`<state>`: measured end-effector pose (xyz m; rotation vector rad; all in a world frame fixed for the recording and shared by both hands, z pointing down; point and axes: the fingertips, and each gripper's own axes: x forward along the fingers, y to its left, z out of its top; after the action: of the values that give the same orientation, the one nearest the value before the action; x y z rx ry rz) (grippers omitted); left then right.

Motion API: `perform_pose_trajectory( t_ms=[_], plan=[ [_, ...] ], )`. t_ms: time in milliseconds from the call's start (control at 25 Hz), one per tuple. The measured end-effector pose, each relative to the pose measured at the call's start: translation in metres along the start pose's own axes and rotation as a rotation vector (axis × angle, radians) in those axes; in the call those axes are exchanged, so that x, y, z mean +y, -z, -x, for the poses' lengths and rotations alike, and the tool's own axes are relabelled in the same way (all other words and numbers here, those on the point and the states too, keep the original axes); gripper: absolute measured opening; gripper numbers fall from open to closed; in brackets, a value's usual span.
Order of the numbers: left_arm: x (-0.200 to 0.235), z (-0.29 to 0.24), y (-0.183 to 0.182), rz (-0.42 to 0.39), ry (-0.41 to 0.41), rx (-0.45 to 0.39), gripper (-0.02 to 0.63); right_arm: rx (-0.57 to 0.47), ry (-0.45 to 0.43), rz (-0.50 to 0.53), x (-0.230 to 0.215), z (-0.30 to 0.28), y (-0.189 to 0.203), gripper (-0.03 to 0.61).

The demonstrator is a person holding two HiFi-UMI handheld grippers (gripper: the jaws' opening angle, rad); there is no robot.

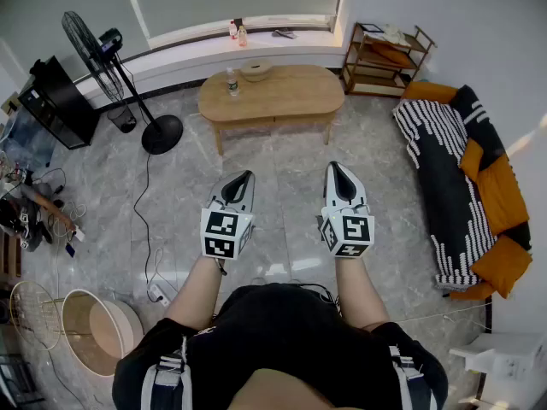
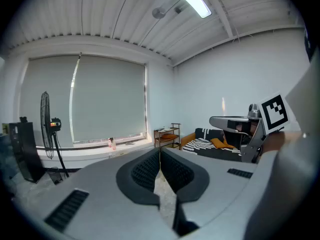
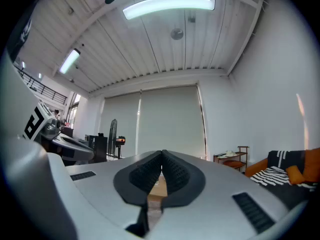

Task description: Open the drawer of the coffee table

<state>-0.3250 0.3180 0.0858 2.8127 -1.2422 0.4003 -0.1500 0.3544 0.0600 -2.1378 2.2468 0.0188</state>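
The desk is a low piece of light wood with a long oval top, rounded ends and slim legs. It stands on the grey marble-like floor under the window sill. Below the near edge of its top runs a narrow front band, but I cannot make out the drawer in it from here. A small clear bottle stands upright near the left end of the desk. A flat round tan object lies at the far edge, just beside the bottle.

Both grippers are well apart from the desk, on its near side, with bare floor between. The left gripper points toward the left half of the near edge and the right gripper toward the right end. Each has a smooth grey shell. In the left gripper view the dark ribbed fingers are pressed together with nothing between them. In the right gripper view the fingers are also together and hold nothing.

Left of the desk stands a black pedestal fan on a round base. To the right is a wooden shelf, and further right a sofa with a black-and-white striped cover and orange cushions.
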Motion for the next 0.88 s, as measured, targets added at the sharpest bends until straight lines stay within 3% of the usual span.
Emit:
perform_pose_trajectory(
  t_ms=[560,880],
  plan=[
    [0.014,0.008,0.004,-0.022,0.041,-0.013,0.023,-0.027,-0.008,-0.003,0.024,-0.004,-0.008,0.015],
    [0.054,0.023,0.016,-0.039,0.071,-0.04,0.023,-0.012,0.044,0.016,0.063,-0.011,0.002,0.015]
  ],
)
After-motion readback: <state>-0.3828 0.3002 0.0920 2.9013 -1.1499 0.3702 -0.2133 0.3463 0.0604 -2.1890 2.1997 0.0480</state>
